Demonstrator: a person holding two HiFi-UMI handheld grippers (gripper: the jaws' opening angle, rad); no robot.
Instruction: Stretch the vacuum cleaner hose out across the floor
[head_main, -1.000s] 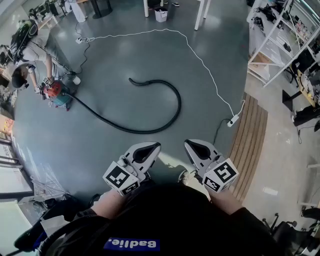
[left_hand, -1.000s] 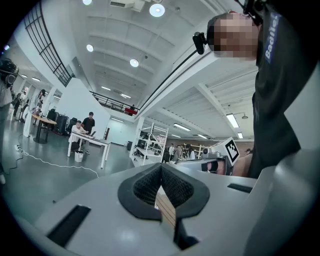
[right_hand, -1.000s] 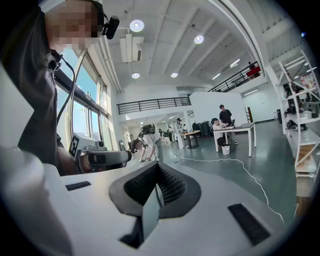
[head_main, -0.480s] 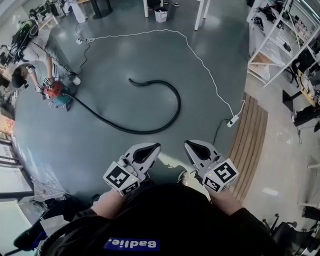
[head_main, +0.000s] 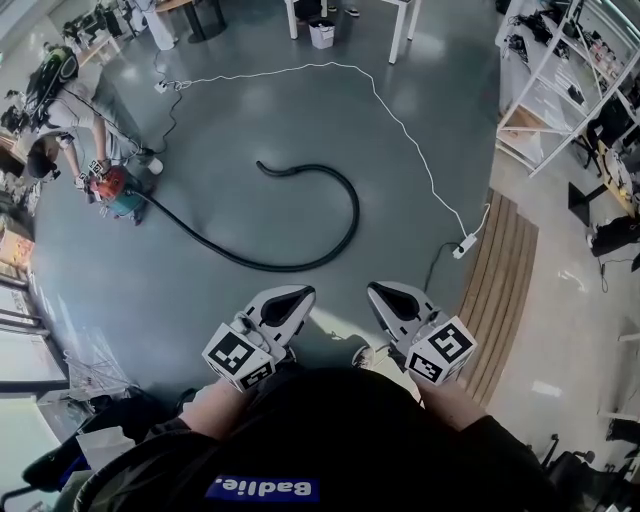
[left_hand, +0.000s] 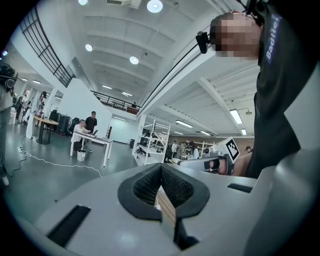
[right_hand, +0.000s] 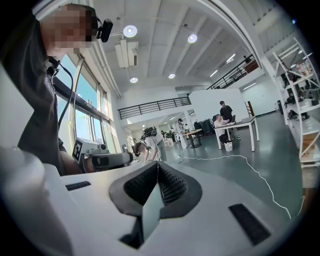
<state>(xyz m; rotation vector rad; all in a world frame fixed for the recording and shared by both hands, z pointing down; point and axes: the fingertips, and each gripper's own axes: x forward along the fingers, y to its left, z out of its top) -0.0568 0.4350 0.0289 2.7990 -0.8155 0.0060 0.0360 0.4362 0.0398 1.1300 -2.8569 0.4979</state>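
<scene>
left tool (head_main: 300, 296): pads pressed together, nothing between them; held level in front of the wearer's chest, low centre-left in the head view
right tool (head_main: 383, 293): pads pressed together, nothing pinched; just beside the left tool, the 2 apart, neither touching anything on the floor
hose (head_main: 357, 212): black, lying on the grey floor (head_main: 250, 120) ahead of both tools and well apart from them; not straight, 1 big open loop
hose far end: runs left to the vacuum cleaner (head_main: 115, 190); looks joined there, too small to be sure
hose free end: curls back with a small hook near the floor's middle, at the top of the loop
vacuum cleaner: red and teal body at the far left of the floor
person (head_main: 60, 110): bent over the vacuum cleaner, hands at it
white cable (head_main: 400, 125): thin, runs from the upper left across the floor and down the right side to a power strip (head_main: 463, 245); passes outside the hose loop, not touching it
wooden strip (head_main: 505, 290): slatted floor section on the right, the power strip at its edge
shelf rack (head_main: 560, 80): white, upper right, loaded with small items
white bin (head_main: 321, 32): top centre, by white worktop legs
</scene>
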